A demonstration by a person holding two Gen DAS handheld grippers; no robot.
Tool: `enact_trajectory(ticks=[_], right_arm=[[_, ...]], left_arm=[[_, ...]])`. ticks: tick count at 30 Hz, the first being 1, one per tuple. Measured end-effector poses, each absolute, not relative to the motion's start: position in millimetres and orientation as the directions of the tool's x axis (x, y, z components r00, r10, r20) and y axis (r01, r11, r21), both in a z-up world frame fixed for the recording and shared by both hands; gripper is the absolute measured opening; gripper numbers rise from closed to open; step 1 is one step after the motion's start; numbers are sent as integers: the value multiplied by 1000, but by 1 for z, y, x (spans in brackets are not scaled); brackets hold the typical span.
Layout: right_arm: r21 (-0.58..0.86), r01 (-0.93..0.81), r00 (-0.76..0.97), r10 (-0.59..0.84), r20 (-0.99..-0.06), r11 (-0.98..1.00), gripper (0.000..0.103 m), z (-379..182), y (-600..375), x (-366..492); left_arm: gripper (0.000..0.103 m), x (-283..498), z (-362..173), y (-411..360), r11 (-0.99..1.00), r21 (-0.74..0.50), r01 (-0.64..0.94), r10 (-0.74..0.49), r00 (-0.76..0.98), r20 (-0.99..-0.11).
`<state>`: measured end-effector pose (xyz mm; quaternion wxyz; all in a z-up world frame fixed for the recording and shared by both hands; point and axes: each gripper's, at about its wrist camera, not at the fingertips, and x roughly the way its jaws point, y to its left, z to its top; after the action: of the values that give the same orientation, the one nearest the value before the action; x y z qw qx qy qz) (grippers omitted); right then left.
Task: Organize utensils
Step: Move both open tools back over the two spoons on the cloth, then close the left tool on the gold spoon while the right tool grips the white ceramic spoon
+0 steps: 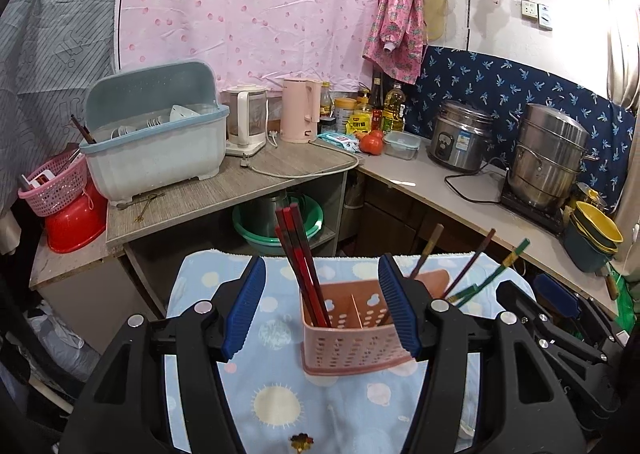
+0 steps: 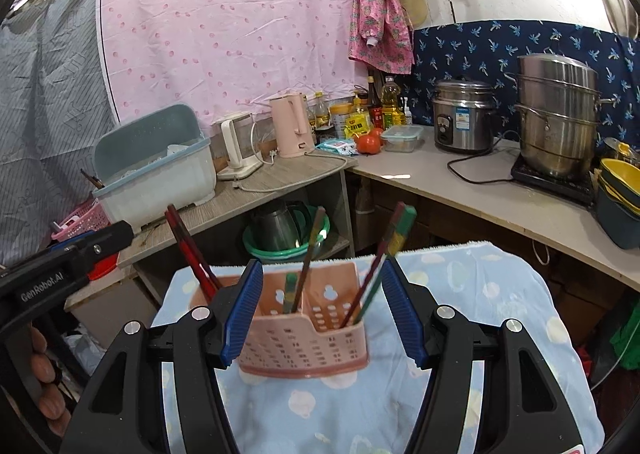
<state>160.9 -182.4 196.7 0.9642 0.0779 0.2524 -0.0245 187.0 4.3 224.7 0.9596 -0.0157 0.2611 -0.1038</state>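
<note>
A pink perforated utensil holder stands on a blue patterned towel; it also shows in the right wrist view. Red chopsticks lean in its left compartment. Brown and green chopsticks lean in the right part, seen also in the right wrist view. My left gripper is open and empty, its fingers either side of the holder's left half. My right gripper is open and empty, straddling the holder. A small gold utensil lies on the towel near me.
A blue dish rack and kettles stand on the far counter. A rice cooker and steel steamer stand right. A pink basket sits far left. The left gripper's body shows at the left of the right wrist view.
</note>
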Motion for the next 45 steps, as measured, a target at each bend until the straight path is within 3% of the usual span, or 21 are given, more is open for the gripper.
enact_trajectory(ticks=[14, 34, 38, 45], right_arm=[[114, 108, 824, -25, -565, 988, 60, 154, -191, 103], [-50, 105, 674, -108, -731, 993, 60, 41, -226, 56], [-52, 93, 651, -101, -753, 994, 60, 27, -234, 59], [-47, 76, 599, -83, -796, 996, 55, 8, -240, 66]], left_arm=[[57, 138, 192, 8, 975, -104, 195, -219, 805, -552], [57, 84, 65, 26, 984, -94, 153, -172, 650, -740], [64, 76, 47, 29, 984, -85, 155, -164, 632, -757], [68, 68, 21, 39, 986, -90, 141, -157, 599, -785]])
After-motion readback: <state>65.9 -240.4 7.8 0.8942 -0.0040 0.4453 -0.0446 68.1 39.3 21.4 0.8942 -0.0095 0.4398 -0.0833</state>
